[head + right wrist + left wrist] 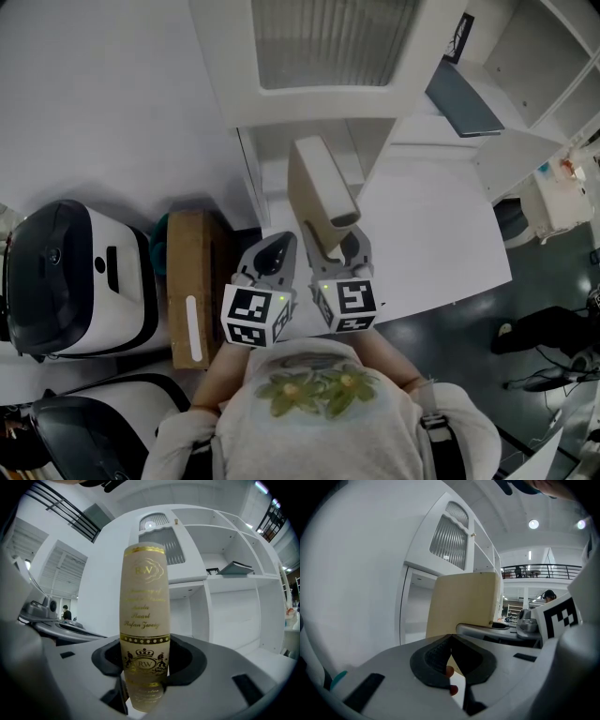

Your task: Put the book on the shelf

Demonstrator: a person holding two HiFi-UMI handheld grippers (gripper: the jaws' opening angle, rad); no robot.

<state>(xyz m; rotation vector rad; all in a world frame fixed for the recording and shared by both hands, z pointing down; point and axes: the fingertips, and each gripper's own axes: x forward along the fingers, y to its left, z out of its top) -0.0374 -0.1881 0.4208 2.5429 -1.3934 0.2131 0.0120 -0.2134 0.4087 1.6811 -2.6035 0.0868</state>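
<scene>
A beige book (319, 192) with gold print on its spine (144, 620) stands upright, its lower end clamped in my right gripper (339, 246), which is shut on it (144, 660). The book is held in front of the white shelf unit (525, 56), whose open compartments (225, 550) show up and to the right in the right gripper view. My left gripper (275, 251) sits just left of the book, apart from it. Its jaws are pressed together on nothing (451, 641), and the book's cover (464, 604) rises right behind them.
A dark grey book (464, 98) lies flat in one shelf compartment (236, 566). A white cabinet door with a ribbed pane (328, 42) is straight ahead. A cardboard box (192, 281) and black-and-white machines (70, 277) stand at the left. A white tabletop (431, 244) spreads to the right.
</scene>
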